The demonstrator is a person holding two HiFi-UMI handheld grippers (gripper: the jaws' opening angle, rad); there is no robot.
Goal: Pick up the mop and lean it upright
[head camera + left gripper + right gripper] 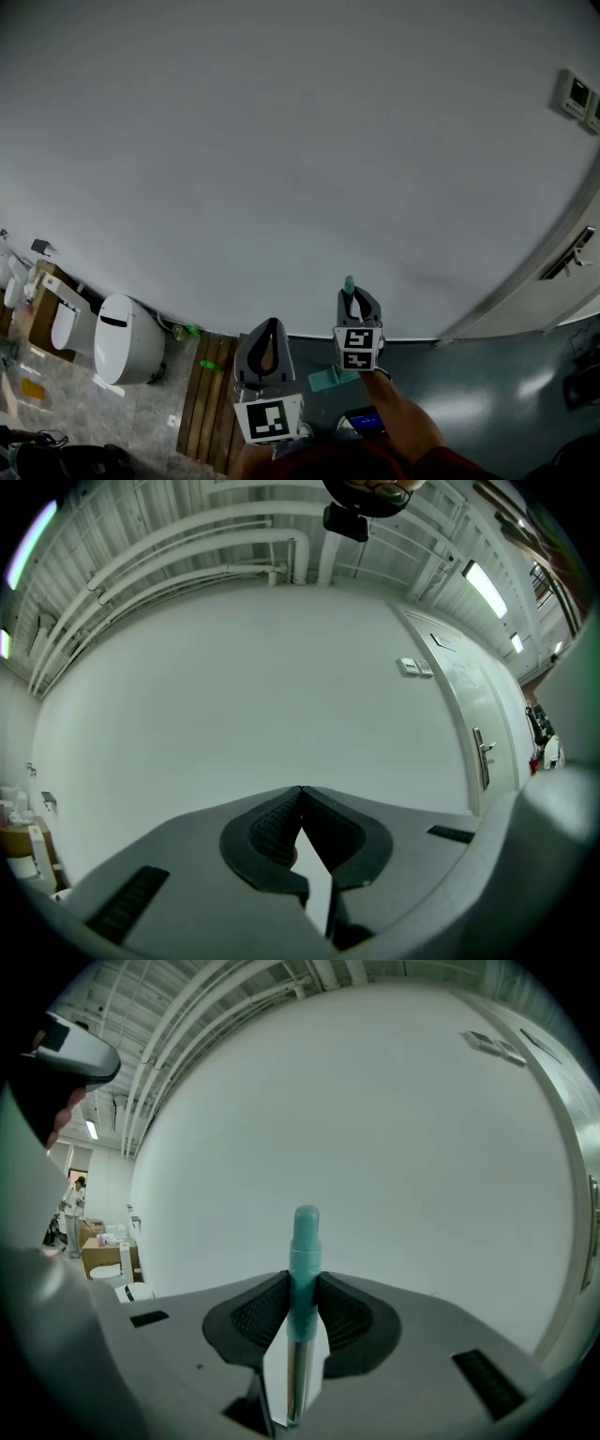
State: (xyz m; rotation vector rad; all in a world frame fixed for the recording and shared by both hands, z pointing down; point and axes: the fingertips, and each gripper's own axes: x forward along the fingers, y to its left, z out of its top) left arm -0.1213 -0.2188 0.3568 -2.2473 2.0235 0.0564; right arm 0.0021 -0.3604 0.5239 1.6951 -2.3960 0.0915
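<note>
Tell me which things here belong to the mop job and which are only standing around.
For the job:
- mop handle, held in the right gripper
- wall, likely where it will lean

Just around:
- left gripper, shut and empty
- toilet
- wooden slats
- door
- wall switches

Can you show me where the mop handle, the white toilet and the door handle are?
mop handle (305, 1241): right gripper view, on its teal end grip.
white toilet (127, 342): head view, on its rounded body.
door handle (485, 754): left gripper view, on its metal plate.
</note>
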